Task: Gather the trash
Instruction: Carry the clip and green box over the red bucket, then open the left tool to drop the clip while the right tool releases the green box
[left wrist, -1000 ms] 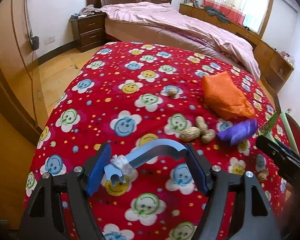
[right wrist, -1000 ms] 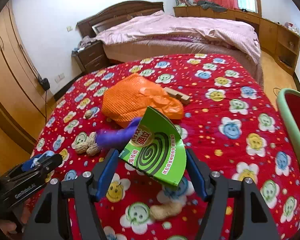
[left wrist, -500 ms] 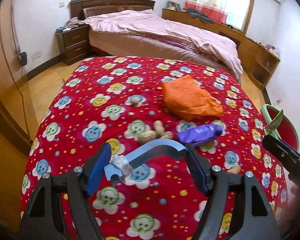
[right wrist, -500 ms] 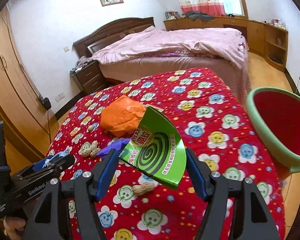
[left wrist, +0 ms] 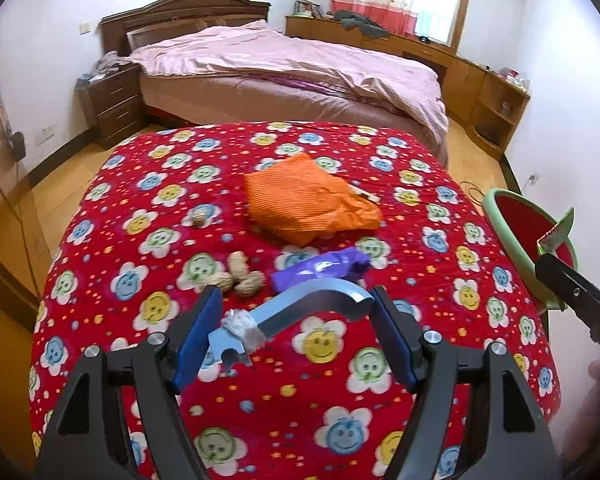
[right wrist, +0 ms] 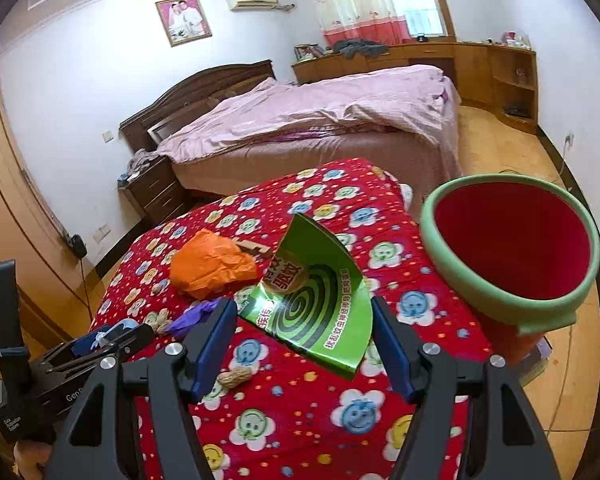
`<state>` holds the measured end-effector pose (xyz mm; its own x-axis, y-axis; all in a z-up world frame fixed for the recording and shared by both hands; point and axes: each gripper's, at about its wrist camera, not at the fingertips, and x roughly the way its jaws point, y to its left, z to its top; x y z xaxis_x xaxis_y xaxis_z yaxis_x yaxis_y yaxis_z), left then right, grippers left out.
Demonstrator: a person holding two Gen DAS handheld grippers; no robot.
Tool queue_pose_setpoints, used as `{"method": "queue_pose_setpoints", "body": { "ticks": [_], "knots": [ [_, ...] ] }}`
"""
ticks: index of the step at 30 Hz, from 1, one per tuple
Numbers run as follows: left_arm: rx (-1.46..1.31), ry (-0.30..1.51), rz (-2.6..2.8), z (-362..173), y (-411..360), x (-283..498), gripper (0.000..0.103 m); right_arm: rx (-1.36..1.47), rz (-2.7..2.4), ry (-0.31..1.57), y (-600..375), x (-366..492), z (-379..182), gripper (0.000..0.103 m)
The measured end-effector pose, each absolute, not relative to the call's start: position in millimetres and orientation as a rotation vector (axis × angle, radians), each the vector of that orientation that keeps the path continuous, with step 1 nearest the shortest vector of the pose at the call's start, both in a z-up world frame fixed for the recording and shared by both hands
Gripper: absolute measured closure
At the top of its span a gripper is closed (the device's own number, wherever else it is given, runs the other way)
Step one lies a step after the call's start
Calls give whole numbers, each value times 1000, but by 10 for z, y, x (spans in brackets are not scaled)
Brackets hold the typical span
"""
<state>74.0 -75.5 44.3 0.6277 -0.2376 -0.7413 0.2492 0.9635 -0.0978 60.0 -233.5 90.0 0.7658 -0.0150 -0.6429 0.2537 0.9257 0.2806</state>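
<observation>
My left gripper (left wrist: pixel 296 332) is shut on a curved light-blue plastic piece (left wrist: pixel 312 300) with a taped end, held above the red smiley-flower cloth (left wrist: pixel 180 208). My right gripper (right wrist: pixel 304 336) is shut on a green mosquito-coil box piece (right wrist: pixel 316 300), held above the cloth, left of the red bin with a green rim (right wrist: pixel 512 240). On the cloth lie an orange bag (left wrist: pixel 308 200), a purple wrapper (left wrist: pixel 324 268), three peanuts in a cluster (left wrist: pixel 240 276), one by itself (left wrist: pixel 199 221), and another peanut (right wrist: pixel 234 378).
The bin (left wrist: pixel 516 232) stands off the cloth's right edge. A wooden stick (right wrist: pixel 256 247) lies behind the orange bag (right wrist: pixel 212 264). A bed with pink covers (left wrist: pixel 300 72), a nightstand (left wrist: pixel 112 104) and wooden cabinets (left wrist: pixel 484 96) stand beyond. The left gripper shows in the right wrist view (right wrist: pixel 100 344).
Both grippers have risen and pulled back from the cloth with their loads. The right gripper has swung right, so the red bin came into full view beside the green box piece.
</observation>
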Motion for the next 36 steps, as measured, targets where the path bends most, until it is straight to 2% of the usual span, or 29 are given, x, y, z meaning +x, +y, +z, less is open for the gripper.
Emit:
{"method": "queue_pose_setpoints", "body": {
  "ticks": [22,36],
  "knots": [
    [108,829,-543,631,-2076,872,28,439,-356,639,-3463,231,987,33],
    [171,826,-689,519,-3125,971,28,496,-442,645,-4314,128,845,33]
  ]
}}
